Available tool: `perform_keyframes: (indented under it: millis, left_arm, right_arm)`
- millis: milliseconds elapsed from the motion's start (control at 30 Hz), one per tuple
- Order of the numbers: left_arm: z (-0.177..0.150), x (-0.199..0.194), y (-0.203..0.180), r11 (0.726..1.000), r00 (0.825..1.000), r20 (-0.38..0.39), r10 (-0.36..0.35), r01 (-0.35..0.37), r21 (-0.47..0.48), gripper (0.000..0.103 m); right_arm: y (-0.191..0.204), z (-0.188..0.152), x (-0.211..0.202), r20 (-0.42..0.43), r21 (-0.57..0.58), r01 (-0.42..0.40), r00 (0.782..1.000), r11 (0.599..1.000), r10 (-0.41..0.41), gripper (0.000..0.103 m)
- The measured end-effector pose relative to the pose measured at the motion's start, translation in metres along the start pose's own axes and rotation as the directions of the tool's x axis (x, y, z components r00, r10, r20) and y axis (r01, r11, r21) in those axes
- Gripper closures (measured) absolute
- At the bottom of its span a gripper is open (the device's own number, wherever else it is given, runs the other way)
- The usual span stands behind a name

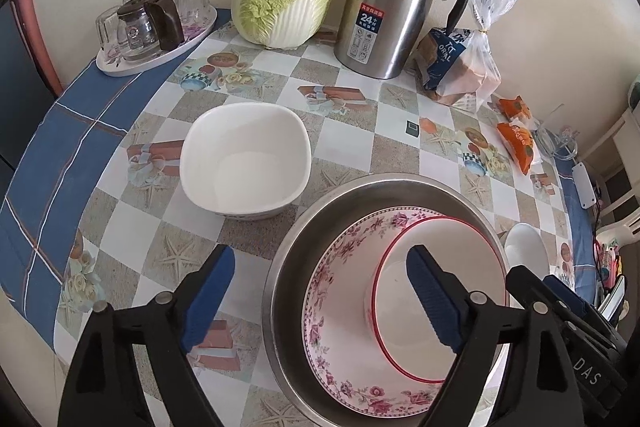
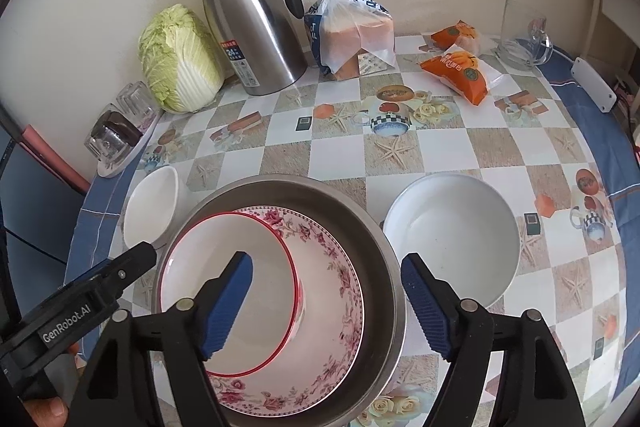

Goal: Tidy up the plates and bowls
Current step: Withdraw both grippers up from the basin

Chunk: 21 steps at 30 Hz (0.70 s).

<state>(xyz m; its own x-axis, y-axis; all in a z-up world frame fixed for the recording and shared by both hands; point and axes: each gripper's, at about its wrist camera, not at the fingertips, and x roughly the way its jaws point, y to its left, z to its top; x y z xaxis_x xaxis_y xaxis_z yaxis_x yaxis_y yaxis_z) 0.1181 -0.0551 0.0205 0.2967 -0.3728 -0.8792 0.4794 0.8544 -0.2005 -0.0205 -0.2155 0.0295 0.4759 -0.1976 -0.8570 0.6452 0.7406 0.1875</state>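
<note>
1. The square white bowl (image 1: 245,159) stands ahead of the left gripper (image 1: 320,301), a little to the left of its left finger, and it is empty. In the right wrist view the same bowl (image 2: 151,205) lies far left, beyond the tip of the other tool.
2. The left gripper has its fingers spread wide and holds nothing. Its left finger is over the bare tablecloth (image 1: 132,227); its right finger hangs over the nested dishes.
3. The steel bowl (image 1: 320,211) sits under and ahead of both tools. Inside it lies the floral plate (image 1: 340,307), and inside the plate rests the red-rimmed bowl (image 1: 400,327), shifted toward the left gripper's right finger.
4. The right gripper (image 2: 326,303) is also spread wide and grips nothing. Its left finger is above the red-rimmed bowl (image 2: 248,247); the right rim of the steel bowl (image 2: 380,235) lies between its fingers.
5. The round white bowl (image 2: 452,239) stands just beyond the right finger of the right gripper, beside the steel bowl, and it is empty.
</note>
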Motion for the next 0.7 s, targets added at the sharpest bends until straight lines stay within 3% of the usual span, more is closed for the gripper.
perform_keyframes:
  millis: [200,333,433,700]
  left_arm:
    - [0.000,0.003,0.005,1.000,1.000,0.003,0.002,-0.002,-0.016,0.012]
    - [0.001,0.001,0.007,1.000,1.000,0.018,0.006,-0.006,-0.029,0.011]
    - [0.002,-0.001,0.009,0.999,0.999,0.030,0.015,-0.014,-0.036,0.011]
    - [0.006,-0.010,0.020,0.997,0.997,0.063,0.044,-0.040,-0.063,0.010]
  right_arm:
    - [0.001,0.000,0.001,0.001,-0.002,-0.001,1.000,1.000,0.001,0.016]
    - [0.001,0.000,0.001,0.006,-0.004,-0.005,1.000,1.000,0.005,0.003]
    - [0.002,0.000,0.001,0.016,-0.009,-0.011,1.000,1.000,0.011,0.000]
    - [0.008,0.000,-0.004,0.040,-0.018,-0.006,0.999,1.000,0.006,0.000]
